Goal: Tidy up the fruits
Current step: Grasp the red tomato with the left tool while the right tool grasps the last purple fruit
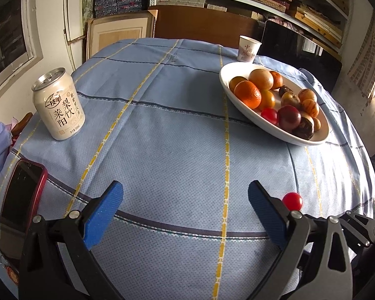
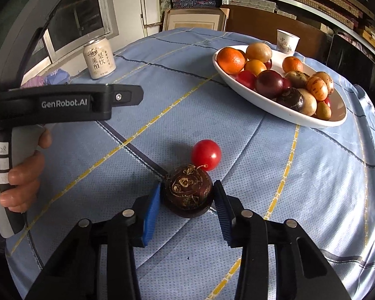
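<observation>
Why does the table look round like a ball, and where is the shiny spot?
Left wrist view: the fisheye lens bulges the tablecloth and darkens the corners. Right wrist view: same bulge; window light gleams on the red tomato, with shadows falling to its left.

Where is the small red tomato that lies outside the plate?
In the right wrist view the red tomato lies on the blue tablecloth near the centre, just behind the dark water chestnut, nearer than the white plate.
</observation>
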`<state>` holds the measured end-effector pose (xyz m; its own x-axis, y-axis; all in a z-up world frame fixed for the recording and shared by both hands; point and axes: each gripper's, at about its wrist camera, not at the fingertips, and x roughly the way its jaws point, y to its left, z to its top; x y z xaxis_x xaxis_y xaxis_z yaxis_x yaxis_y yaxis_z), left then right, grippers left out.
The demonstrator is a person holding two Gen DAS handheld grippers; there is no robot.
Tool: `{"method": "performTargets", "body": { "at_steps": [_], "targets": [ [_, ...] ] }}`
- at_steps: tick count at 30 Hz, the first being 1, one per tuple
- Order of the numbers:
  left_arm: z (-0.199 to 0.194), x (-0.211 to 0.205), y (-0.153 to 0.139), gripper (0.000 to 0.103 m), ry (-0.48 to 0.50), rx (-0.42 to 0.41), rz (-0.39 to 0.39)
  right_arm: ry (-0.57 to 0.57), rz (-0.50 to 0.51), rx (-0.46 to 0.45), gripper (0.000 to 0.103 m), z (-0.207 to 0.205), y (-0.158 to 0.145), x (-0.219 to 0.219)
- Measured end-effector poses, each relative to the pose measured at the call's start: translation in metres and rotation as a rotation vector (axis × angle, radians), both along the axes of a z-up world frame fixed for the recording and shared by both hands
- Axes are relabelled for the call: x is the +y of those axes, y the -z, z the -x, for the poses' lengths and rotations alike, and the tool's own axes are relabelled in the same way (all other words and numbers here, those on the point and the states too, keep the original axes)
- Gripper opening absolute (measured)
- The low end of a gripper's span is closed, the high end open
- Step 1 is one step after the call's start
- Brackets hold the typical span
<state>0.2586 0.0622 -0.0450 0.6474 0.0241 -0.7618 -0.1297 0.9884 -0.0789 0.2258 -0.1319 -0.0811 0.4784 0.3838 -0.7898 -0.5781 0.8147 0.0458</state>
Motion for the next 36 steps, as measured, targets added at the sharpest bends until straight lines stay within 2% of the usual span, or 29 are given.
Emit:
{"method": "performTargets", "body": {
  "at_steps": [4, 6, 8, 13, 17, 22, 28, 33, 36],
  "targets": [
    [-0.001, -0.001, 0.002, 0.098, 0.003, 0.002, 0.006, 0.030, -0.044, 0.018, 0.042, -0.004, -0.003, -0.015],
    [-0.001, -0.005, 0.004, 0.098, 0.025, 0.001, 0.009, 0.047, -0.033, 0.003, 0.042, -0.004, -0.004, -0.021],
    [0.000, -0.012, 0.005, 0.098, 0.062, 0.000, 0.013, 0.067, -0.026, -0.009, 0.042, -0.005, -0.005, -0.032],
    [0.007, -0.046, 0.006, 0.098, 0.228, -0.017, 0.029, 0.173, -0.050, 0.007, 0.042, -0.016, -0.005, -0.071],
    [0.009, -0.073, 0.005, 0.081, 0.319, -0.028, 0.015, 0.242, -0.079, 0.032, 0.042, -0.021, -0.002, -0.094],
    [-0.006, -0.093, 0.016, 0.057, 0.367, 0.042, 0.032, 0.230, -0.067, 0.022, 0.042, -0.019, -0.003, -0.093],
    [-0.012, -0.113, 0.021, 0.047, 0.408, 0.059, 0.004, 0.220, -0.059, 0.018, 0.042, -0.016, -0.004, -0.092],
    [-0.013, -0.126, 0.024, 0.027, 0.434, 0.075, -0.035, 0.231, -0.062, 0.019, 0.043, -0.016, -0.004, -0.094],
    [-0.013, -0.128, 0.025, 0.025, 0.435, 0.077, -0.048, 0.240, -0.067, 0.024, 0.043, -0.018, -0.004, -0.096]
  ]
}}
